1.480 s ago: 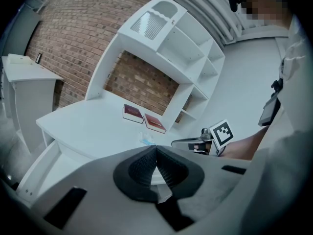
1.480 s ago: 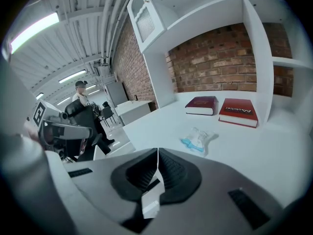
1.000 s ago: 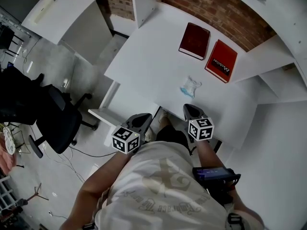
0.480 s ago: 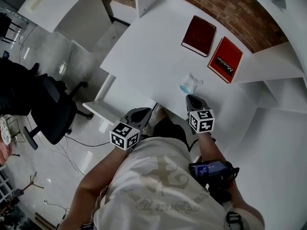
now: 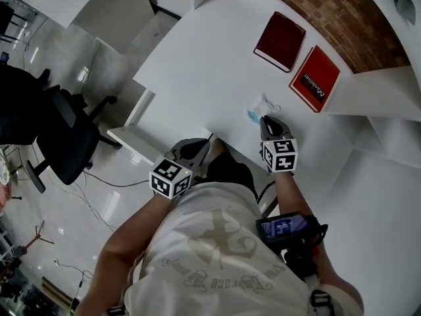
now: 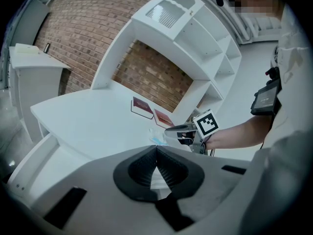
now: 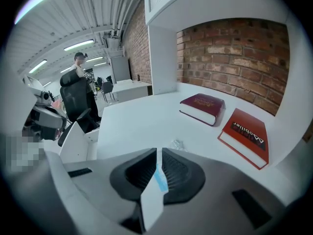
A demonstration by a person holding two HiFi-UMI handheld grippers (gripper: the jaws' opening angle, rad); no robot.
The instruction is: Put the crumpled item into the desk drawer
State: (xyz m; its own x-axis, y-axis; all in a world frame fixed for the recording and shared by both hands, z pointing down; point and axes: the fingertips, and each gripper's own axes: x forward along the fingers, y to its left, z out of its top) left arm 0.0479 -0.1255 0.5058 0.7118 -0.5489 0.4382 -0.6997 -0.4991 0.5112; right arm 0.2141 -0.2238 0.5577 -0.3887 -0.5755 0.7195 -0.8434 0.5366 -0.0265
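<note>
The crumpled item [image 5: 262, 105], white with a blue patch, lies on the white desk [image 5: 197, 58] near its front edge. My right gripper [image 5: 264, 120] points down at it with its tips at the item's near side. In the right gripper view the jaws [image 7: 159, 153] are shut with a thin white and blue strip [image 7: 157, 185] pinched between them; the crumpled item [image 7: 177, 144] shows just past the tips, and I cannot tell whether the strip is part of it. My left gripper [image 5: 204, 145] hangs shut and empty at the desk's front edge [image 6: 156, 149].
A dark red book [image 5: 280, 33] and a red book [image 5: 317, 78] lie at the back of the desk by the brick wall. A low white side shelf [image 5: 128, 140] juts out at the left. A black office chair [image 5: 66, 137] stands on the floor.
My right gripper has moved forward over the desk from its front edge up to the crumpled item. The left gripper has shifted slightly along the edge.
</note>
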